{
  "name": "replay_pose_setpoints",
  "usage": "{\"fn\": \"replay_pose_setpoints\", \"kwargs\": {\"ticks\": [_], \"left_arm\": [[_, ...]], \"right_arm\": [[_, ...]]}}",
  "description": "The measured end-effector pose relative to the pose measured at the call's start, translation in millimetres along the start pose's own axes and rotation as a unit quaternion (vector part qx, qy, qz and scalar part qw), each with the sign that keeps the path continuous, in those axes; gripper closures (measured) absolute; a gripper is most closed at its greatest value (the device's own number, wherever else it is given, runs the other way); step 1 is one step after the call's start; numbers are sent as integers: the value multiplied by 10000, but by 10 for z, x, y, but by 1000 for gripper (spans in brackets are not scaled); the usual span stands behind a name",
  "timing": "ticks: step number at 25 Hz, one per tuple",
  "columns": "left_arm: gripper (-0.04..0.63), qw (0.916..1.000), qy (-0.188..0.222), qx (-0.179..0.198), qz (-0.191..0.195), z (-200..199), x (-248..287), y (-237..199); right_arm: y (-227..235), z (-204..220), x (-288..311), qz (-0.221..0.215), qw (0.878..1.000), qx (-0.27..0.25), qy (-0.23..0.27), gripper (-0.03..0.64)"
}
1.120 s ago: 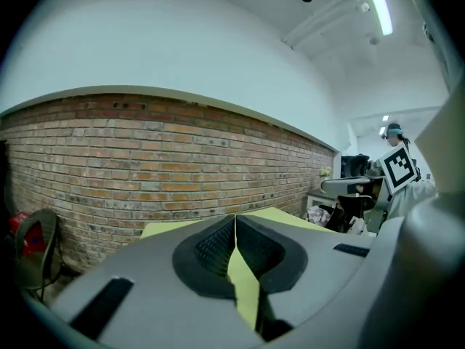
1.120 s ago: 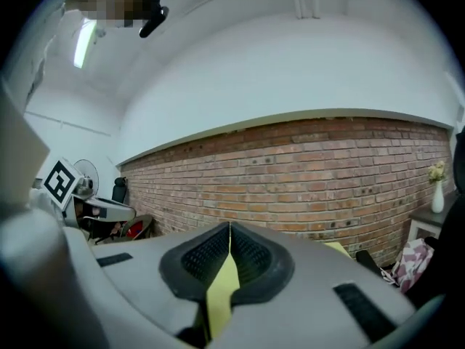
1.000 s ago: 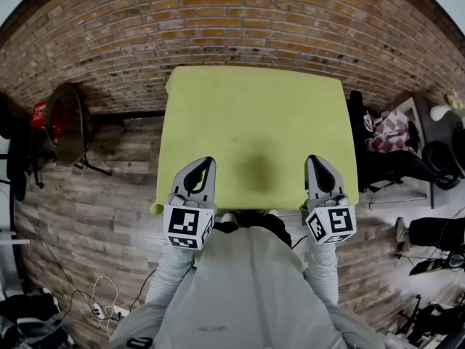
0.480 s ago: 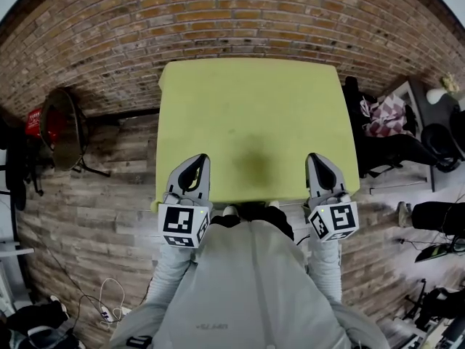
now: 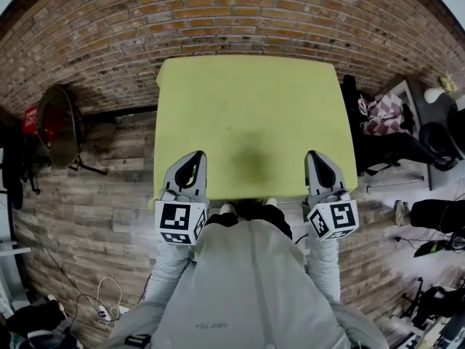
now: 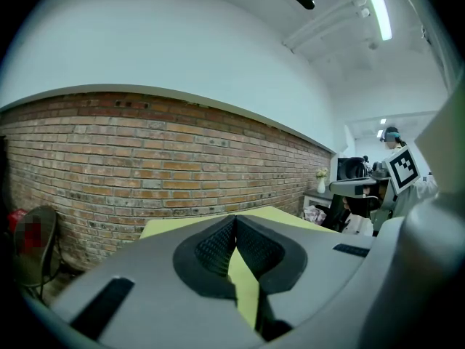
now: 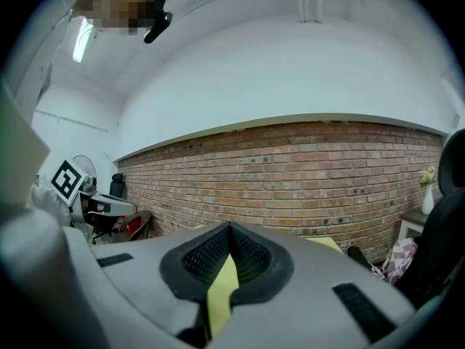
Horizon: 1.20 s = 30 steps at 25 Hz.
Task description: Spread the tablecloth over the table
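The table lies hidden beneath the tablecloth (image 5: 251,122)

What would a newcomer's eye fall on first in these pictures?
The bright yellow-green tablecloth fills the middle of the head view, spread flat in front of a brick wall. At its near edge, the left claw and right claw are each shut on the cloth.

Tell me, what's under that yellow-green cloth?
Presumably a table: the tablecloth lies flat and square, but it covers the whole top, so no tabletop or legs show. Its near edge is pinched in the left gripper and right gripper.
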<state>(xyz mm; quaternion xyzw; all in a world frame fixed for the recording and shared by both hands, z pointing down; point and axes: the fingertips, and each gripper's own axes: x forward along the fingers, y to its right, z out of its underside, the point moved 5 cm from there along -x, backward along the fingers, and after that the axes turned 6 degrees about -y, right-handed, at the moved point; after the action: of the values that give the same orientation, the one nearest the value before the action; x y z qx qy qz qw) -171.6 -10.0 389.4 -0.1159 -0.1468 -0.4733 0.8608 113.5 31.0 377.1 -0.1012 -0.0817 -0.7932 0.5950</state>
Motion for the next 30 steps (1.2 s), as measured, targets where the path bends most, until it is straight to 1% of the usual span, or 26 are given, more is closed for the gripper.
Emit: {"fn": "replay_pose_setpoints", "kwargs": {"ticks": [16,19,22,27,30], "left_arm": [[571,10000,-40,-34,-56,32,-58,-58],[571,10000,-22,-30,-50,22,-64,-81],[571,10000,-20,-30,-67,19,-70,-100],[571,9999,-17,-56,-106,21,-71,-117],[571,9999,-8,-64,-129,22,-76,-142]], "right_arm": [[-59,54,-3,-53,9999,75,-79,595],[-88,45,17,-74,9999,22,-92,595],[-80,26,24,1,10000,2,-63,595],[-9,43,-1,202,9997,126,-89,595],[-3,60,8,210,9996,140,-139,595]]}}
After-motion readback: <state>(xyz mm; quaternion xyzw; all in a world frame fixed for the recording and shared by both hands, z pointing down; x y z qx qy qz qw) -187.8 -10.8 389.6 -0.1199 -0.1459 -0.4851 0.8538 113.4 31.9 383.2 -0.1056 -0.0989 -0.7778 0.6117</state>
